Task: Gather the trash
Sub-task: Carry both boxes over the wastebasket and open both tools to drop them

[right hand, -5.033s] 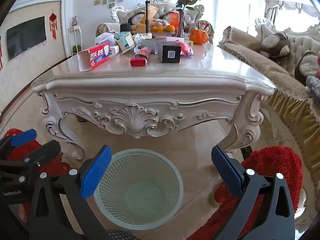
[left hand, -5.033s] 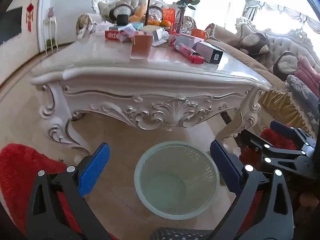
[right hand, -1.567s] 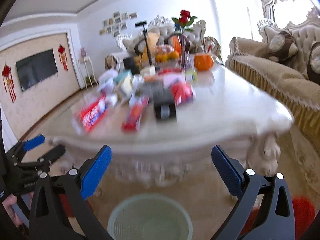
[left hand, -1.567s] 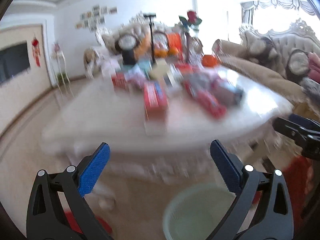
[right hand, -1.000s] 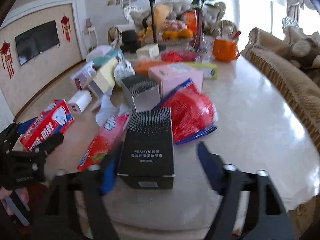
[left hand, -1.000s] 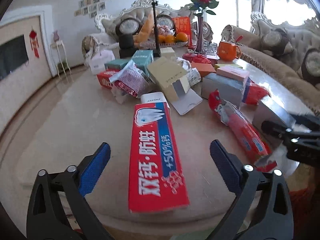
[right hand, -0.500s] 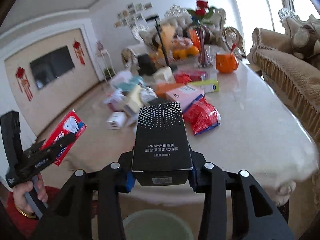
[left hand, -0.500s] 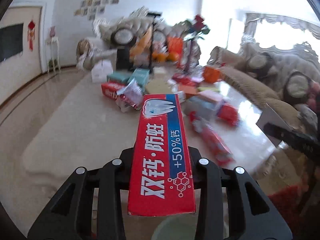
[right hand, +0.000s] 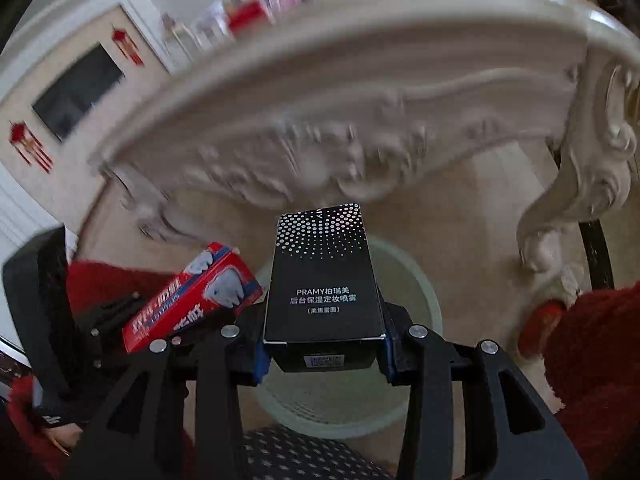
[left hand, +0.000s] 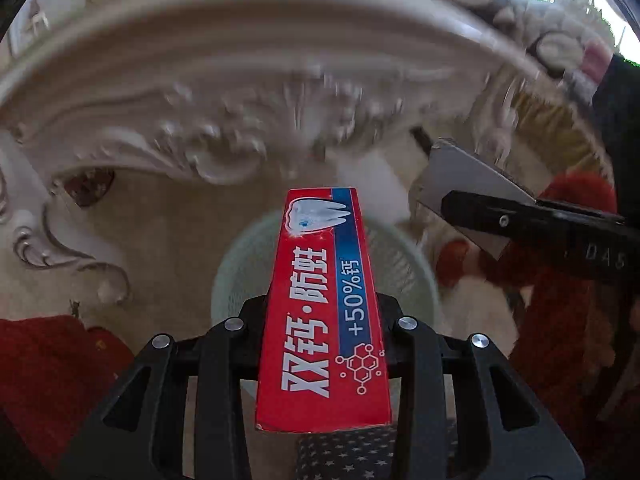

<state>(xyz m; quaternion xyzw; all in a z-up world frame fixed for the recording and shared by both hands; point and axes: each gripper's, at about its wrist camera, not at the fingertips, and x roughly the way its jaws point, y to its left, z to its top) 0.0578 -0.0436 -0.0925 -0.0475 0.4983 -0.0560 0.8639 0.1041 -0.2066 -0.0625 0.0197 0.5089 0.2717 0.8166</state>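
My left gripper (left hand: 322, 344) is shut on a red toothpaste box (left hand: 320, 312), which points down over a pale green mesh bin (left hand: 232, 276) on the floor. My right gripper (right hand: 322, 344) is shut on a black dotted cosmetics box (right hand: 324, 280), also held above the bin (right hand: 412, 276). In the right wrist view the toothpaste box (right hand: 192, 300) and the left gripper holding it show at the left. In the left wrist view the black box's grey side (left hand: 468, 184) and the right gripper's arm appear at the right.
The carved white table (left hand: 240, 92) rises just behind the bin, its ornate leg (right hand: 576, 200) at the right. Red fluffy slippers or rug (left hand: 52, 368) lie on both sides of the bin. More packages stay on the tabletop (right hand: 256, 12). A star-patterned cloth (right hand: 296, 456) is below.
Both grippers closed on their boxes on the table, lifted them off, and swung down and back. They now point steeply down over the bin instead of across the tabletop.
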